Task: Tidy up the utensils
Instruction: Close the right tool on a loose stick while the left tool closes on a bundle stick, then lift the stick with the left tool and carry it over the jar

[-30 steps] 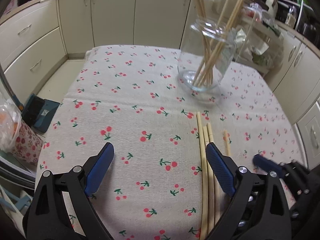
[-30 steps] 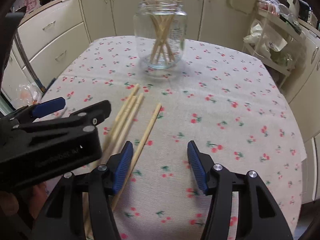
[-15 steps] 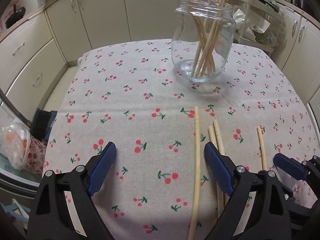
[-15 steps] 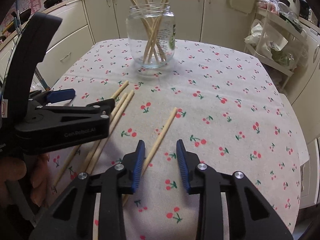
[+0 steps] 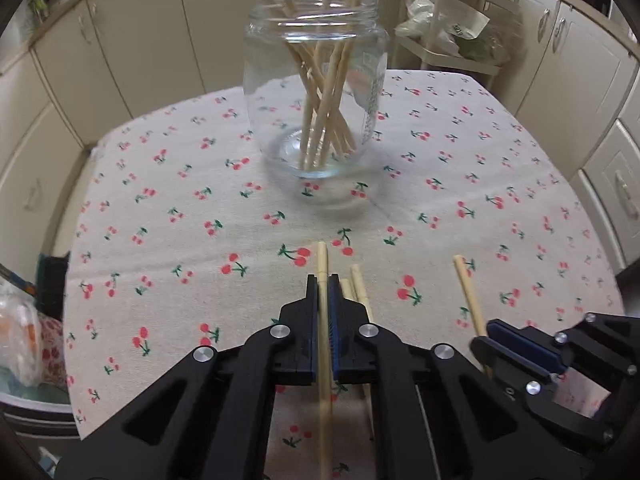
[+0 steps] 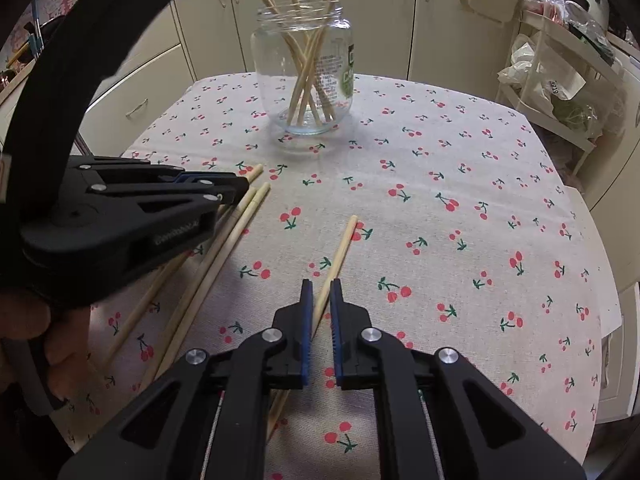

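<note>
A glass jar (image 5: 316, 92) with several wooden chopsticks in it stands on the cherry-print cloth; it also shows in the right wrist view (image 6: 306, 68). My left gripper (image 5: 322, 284) is shut on a chopstick (image 5: 322, 260) lying on the cloth; two more chopsticks (image 5: 358, 286) lie just right of it. My right gripper (image 6: 319, 286) has its jaws nearly closed around a single chopstick (image 6: 340, 248) that lies on the cloth, with small gaps still showing. The left gripper shows in the right wrist view (image 6: 236, 188), over the chopstick group (image 6: 240, 220).
The table (image 6: 460, 184) is covered by the cloth and drops off on all sides. Cream cabinets (image 5: 132, 40) stand behind. A wire shelf with bags (image 6: 560, 80) stands at the right. A plastic bag (image 5: 20, 332) sits on the floor at the left.
Both grippers closed from wide open. The left one moved forward and clamped the leftmost chopstick. The right one narrowed around the single chopstick. The jar looks nearer in the left view.
</note>
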### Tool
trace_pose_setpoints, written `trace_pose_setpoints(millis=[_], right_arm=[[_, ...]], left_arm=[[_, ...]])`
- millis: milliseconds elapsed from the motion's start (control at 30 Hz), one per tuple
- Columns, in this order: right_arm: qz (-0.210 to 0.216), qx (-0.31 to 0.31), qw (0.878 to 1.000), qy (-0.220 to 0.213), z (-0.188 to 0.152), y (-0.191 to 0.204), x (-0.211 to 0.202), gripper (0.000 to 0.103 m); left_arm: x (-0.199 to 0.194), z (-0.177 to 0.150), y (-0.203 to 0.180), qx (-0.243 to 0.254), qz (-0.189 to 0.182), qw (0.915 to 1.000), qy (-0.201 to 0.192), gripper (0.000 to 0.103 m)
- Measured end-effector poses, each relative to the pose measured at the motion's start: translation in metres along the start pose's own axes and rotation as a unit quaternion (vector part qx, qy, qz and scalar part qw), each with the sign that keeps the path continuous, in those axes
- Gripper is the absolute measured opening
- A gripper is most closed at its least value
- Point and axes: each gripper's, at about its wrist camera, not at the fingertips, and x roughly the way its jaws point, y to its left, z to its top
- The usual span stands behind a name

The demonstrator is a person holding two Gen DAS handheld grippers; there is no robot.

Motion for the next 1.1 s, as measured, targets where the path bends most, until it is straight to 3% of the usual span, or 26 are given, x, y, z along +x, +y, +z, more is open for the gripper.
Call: trace_pose_setpoints(millis=[100, 167, 267, 367, 433, 633, 867, 1100], right_arm=[[0.008, -0.002, 1.000, 0.006, 0.000, -0.002, 0.000, 0.009], [0.014, 0.002, 1.000, 0.006, 0.000, -0.005, 0.000, 0.009], [0.020, 0.014, 1.000, 0.002, -0.001, -0.007, -0.001, 0.008], [0.031, 0.042, 0.999, -0.005, -0.003, -0.013, -0.001, 0.006], [0.044, 0.063, 0.997, -0.012, -0.005, -0.018, -0.001, 0.006], [0.080, 0.112, 0.990, -0.034, -0.009, -0.031, -0.001, 0.006], [0.112, 0.143, 0.982, -0.057, -0.010, -0.041, -0.005, 0.006], [0.161, 0.172, 0.969, -0.070, -0.010, -0.051, -0.002, 0.006]], left_arm=[[-0.010, 0.000, 0.018, -0.039, -0.037, 0.9985, -0.007, 0.005], [-0.030, 0.003, 0.030, -0.055, -0.060, 0.9957, -0.044, 0.005], [-0.075, 0.013, 0.040, -0.068, -0.088, 0.9843, -0.137, 0.005], [-0.116, 0.030, 0.048, -0.086, -0.103, 0.9646, -0.227, 0.005], [-0.138, 0.044, 0.049, -0.097, -0.094, 0.9479, -0.289, 0.005], [-0.159, 0.087, 0.040, -0.133, -0.055, 0.9068, -0.396, 0.005], [-0.151, 0.130, 0.031, -0.169, -0.017, 0.8731, -0.457, 0.005], [-0.120, 0.153, 0.025, -0.173, 0.012, 0.8674, -0.466, 0.005]])
